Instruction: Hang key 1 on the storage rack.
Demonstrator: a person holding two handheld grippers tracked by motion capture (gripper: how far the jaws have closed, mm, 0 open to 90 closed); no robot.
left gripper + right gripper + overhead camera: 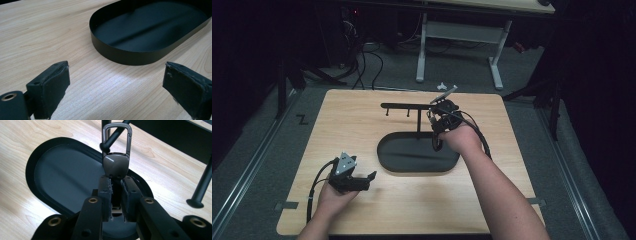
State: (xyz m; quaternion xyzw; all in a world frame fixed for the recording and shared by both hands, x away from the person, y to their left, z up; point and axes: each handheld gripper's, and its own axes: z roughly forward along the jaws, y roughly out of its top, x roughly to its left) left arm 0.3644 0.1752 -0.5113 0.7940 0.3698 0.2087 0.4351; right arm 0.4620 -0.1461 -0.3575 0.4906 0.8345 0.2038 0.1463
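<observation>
left gripper (362,181): low, jaws wide apart | right gripper (116,185): raised (forearm extended), jaws clamped together

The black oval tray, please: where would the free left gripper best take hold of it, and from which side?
Probably the tray's thin upright wall at the curved near end, coming from the left gripper's side. That rim faces the open jaws in the left gripper view: one jaw inside, one outside. The base lies flat on the table, offering no other edge.

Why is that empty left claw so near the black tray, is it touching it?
Apart. The left gripper view shows bare wood between the open left gripper and the tray.
</observation>
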